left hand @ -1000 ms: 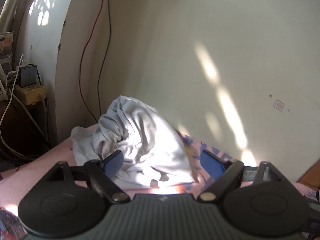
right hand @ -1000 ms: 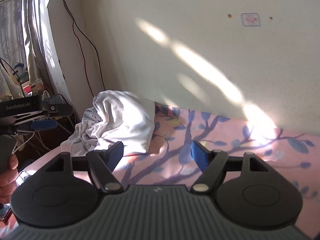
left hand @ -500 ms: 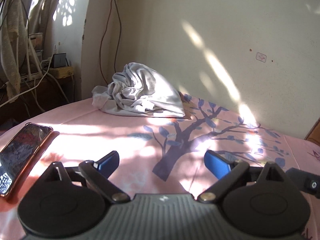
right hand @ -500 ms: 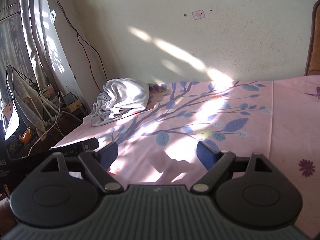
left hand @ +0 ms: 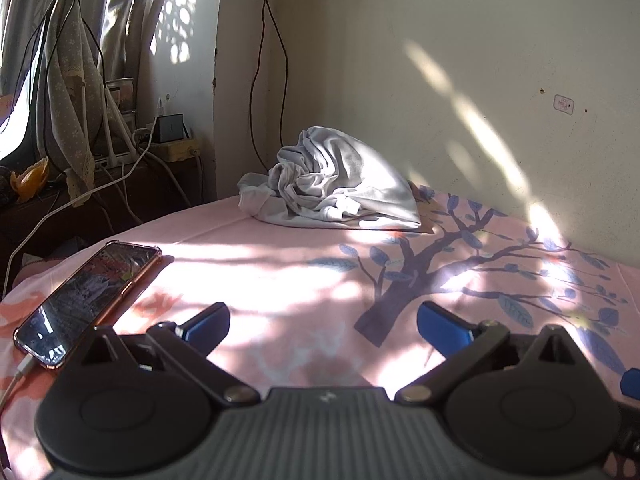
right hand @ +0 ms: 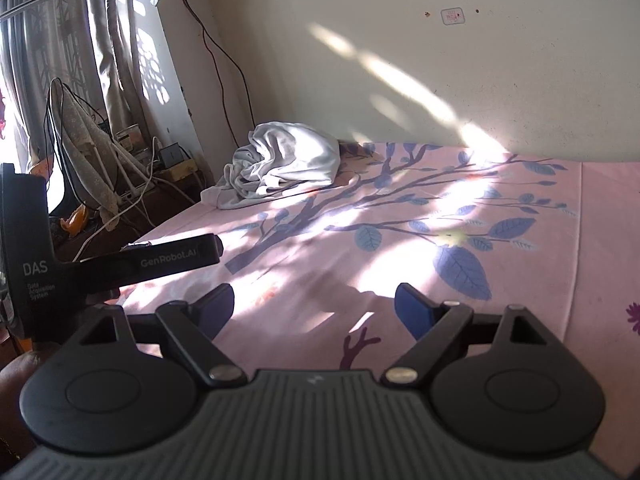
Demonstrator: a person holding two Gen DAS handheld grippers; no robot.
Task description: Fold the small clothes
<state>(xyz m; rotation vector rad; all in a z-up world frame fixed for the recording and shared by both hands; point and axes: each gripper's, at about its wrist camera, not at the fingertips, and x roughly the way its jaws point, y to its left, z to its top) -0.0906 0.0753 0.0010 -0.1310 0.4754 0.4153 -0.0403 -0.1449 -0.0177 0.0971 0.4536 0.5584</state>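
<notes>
A crumpled white garment (left hand: 336,184) lies heaped in the far corner of the pink bed (left hand: 260,272), against the wall. The right wrist view has the same garment (right hand: 280,164) at upper left. My left gripper (left hand: 322,316) hovers over the near part of the sheet, well short of the garment; its jaws are opening and nothing is between them. My right gripper (right hand: 314,296) is open and empty too, over the leaf-print sheet (right hand: 460,264). The left gripper's black body (right hand: 160,260) shows at the left of the right wrist view.
A phone (left hand: 88,292) in a clear case lies on the bed's near left edge, with a cable plugged in. Past the left edge stands a dark side table (left hand: 120,184) with cables, a charger and draped cloth. A pale wall (left hand: 480,80) backs the bed.
Both grippers have pulled back from the garment, which now looks far away, and sunk a little. Their jaws stand wider apart. The phone has come into the left wrist view.
</notes>
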